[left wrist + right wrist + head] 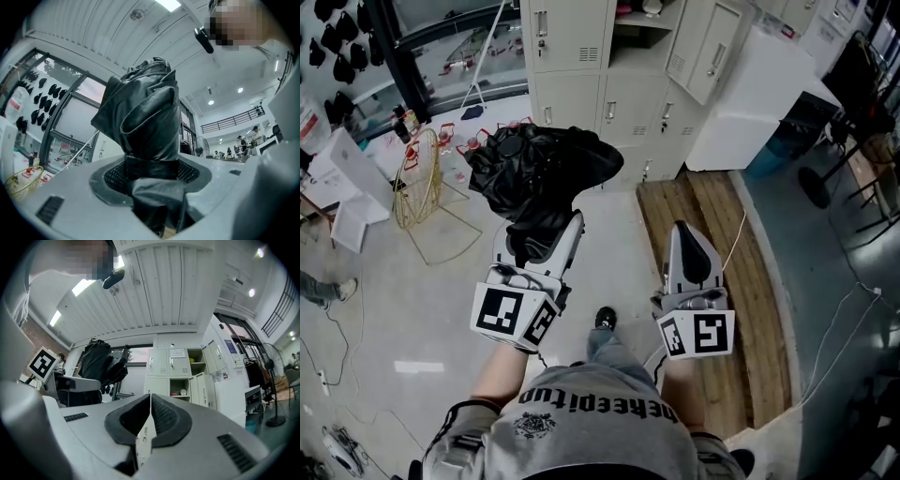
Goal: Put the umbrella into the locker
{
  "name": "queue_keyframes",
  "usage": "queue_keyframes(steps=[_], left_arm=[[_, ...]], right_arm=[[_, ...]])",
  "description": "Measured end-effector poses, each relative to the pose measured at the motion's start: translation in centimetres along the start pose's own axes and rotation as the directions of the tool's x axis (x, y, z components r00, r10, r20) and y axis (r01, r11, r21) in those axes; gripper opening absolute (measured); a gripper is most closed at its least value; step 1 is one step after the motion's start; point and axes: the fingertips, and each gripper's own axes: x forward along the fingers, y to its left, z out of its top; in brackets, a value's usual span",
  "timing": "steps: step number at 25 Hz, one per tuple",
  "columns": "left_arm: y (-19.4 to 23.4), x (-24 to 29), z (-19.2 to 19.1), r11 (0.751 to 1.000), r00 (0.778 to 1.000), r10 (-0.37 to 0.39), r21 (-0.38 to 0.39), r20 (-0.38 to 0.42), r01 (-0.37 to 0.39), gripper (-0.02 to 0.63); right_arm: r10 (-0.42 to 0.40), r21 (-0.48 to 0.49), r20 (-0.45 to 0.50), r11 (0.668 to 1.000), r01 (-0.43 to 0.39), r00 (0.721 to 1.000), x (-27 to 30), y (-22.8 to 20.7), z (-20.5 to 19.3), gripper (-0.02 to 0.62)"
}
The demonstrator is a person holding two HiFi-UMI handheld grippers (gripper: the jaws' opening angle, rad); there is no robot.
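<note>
As seen in the head view, the left gripper (546, 234) clamps the crumpled black fabric umbrella (546, 171) at upper centre, below the grey metal lockers (614, 56). The right gripper (686, 232) lies to its right. Left gripper view: the jaws pinch the umbrella at centre frame. Right gripper view: the jaws are pressed together and empty, and the lockers stand at centre, some doors open.

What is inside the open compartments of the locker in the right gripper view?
The upper open compartment holds a small yellow thing, the lower one a small white thing; both are too small to name. Closed doors cover the other compartments.
</note>
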Motion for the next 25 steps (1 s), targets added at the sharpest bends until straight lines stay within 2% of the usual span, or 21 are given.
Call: queue_keyframes(steps=[4,10,25], left_arm=[[0.5,1.6,-0.3,1.000,1.000,-0.005,0.012,0.017,0.005,0.268],[1.3,10.4,-0.4,1.000,1.000,0.003,0.020,0.012,-0.003,0.268],[0.8,20.8,-1.9,0.999,0.999,0.024,0.029,0.038,-0.025,0.268]], right_arm=[[0.012,-0.011,0.024,1.000,-0.011,1.000,1.8,-0.8,-0.2,0.011],[0.029,-0.004,0.027,1.000,-0.029,0.999,8.7,-6.7,-0.4,0.011],[0.046,0.010,0.057,0.999,-0.047,0.997,15.1,-15.6,-2.2,0.011]])
